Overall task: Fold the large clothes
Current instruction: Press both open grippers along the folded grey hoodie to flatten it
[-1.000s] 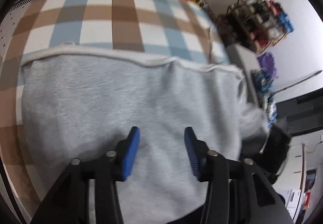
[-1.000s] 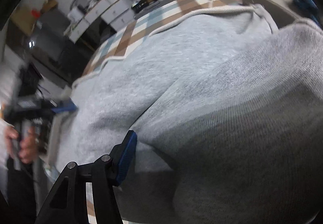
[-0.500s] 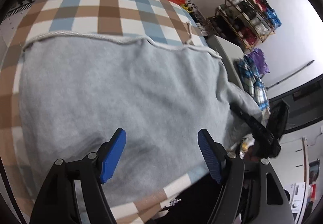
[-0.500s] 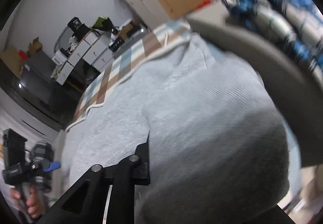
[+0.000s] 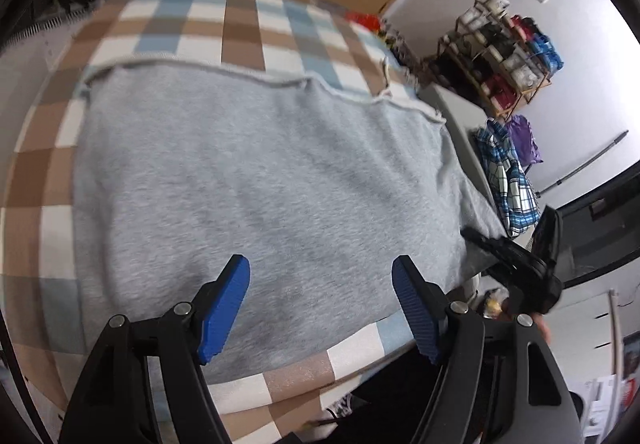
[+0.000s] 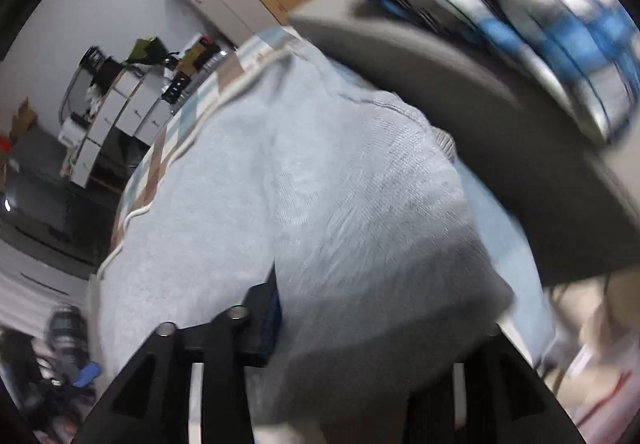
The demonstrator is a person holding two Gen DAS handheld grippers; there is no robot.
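The grey sweatshirt (image 5: 260, 179) is spread on the checked blanket (image 5: 244, 19). The left gripper (image 5: 320, 300) is held above its 6 o'clock edge, jaws spread, nothing between. The right gripper (image 6: 380, 328) has just been opening; a fold of sweatshirt is draped between its jaws, and whether it is pinched cannot be told.

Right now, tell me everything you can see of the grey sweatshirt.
The sweatshirt is light grey fleecy knit with a pale corded edge along its far side. It lies spread on the checked blanket, mostly flat. Its right end is bunched up between the right gripper jaws. The left gripper hovers open above its near part.
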